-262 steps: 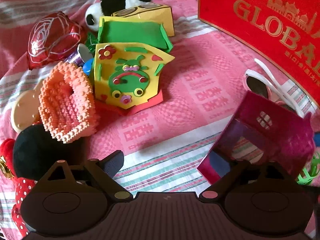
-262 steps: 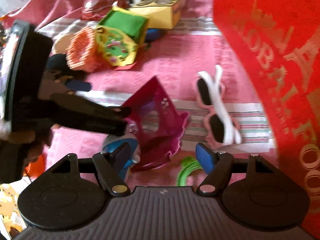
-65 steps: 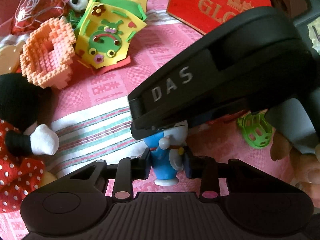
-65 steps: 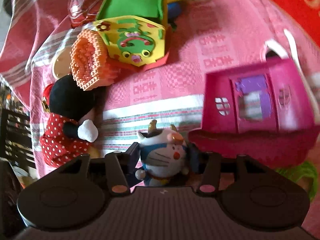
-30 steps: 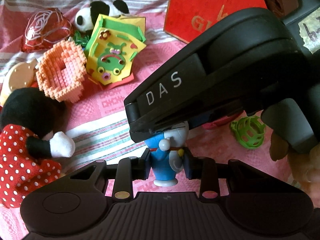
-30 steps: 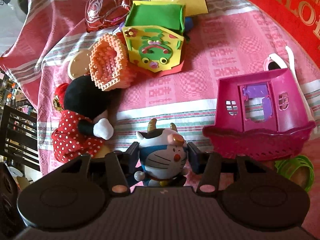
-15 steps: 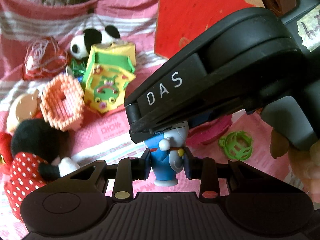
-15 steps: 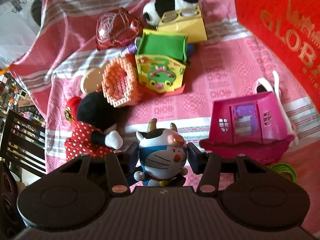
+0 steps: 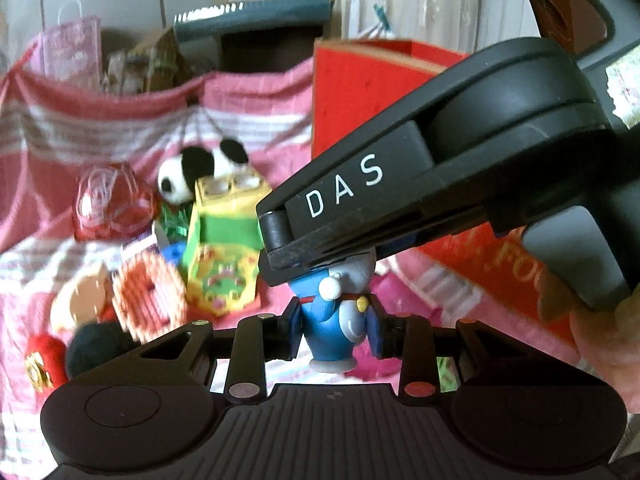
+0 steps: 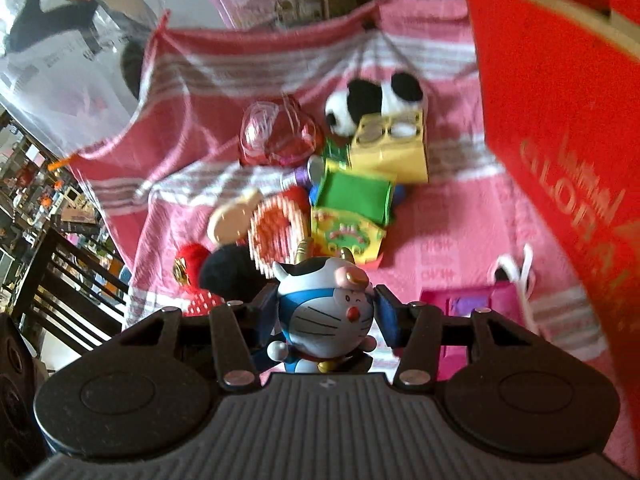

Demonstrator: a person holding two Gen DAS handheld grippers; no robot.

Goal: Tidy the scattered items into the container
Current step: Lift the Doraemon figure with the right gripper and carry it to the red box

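Both hand-held grippers clamp one small blue cat figure: the left hand-held gripper (image 9: 334, 330) pinches its body (image 9: 334, 328), the right hand-held gripper (image 10: 324, 320) pinches its round head (image 10: 324, 312), jaws closed on it from two sides, probably to steady an awkward, top-heavy shape. The figure hangs in the air above the pink striped cloth (image 10: 460, 232) covering the desk. The red box (image 10: 552, 120), likely the container, stands at the desk's right edge. A panda (image 10: 372, 108), foam house (image 10: 352, 208) and other toys sit clustered toward the far edge, not yet collected.
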